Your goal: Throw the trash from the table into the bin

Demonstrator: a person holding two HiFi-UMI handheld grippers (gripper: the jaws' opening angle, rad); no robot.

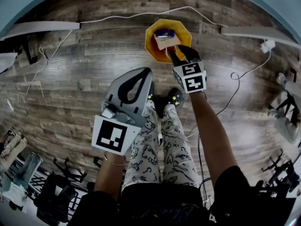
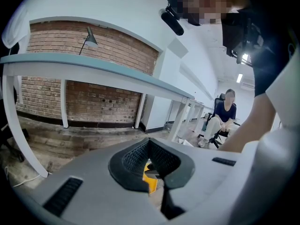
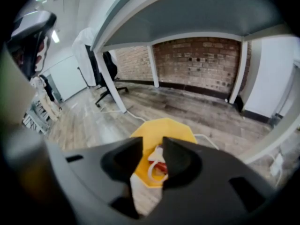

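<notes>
- Trash (image 1: 167, 41): lies inside the yellow bin (image 1: 151, 48) on the wooden floor, tan piece on top, blue scrap behind it.
- Right tool (image 1: 176, 52): hangs over the bin's near rim, jaws partly apart and clamping nothing; drop step looks done.
- Left tool (image 1: 146, 73): clenched, empty, held above the knee.
- Next, probably: lift clear and turn to a bench (image 1: 42, 27) for more trash; none in view.
- Around: white cable (image 1: 122, 16) beyond the bin, shoes (image 1: 170, 98) just short of it; nothing blocks.

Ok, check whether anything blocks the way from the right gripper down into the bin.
Nothing visible does. The right gripper hangs directly over the bin on the floor. Through the gap between its jaws, only the bin and the trash inside it show.
</notes>
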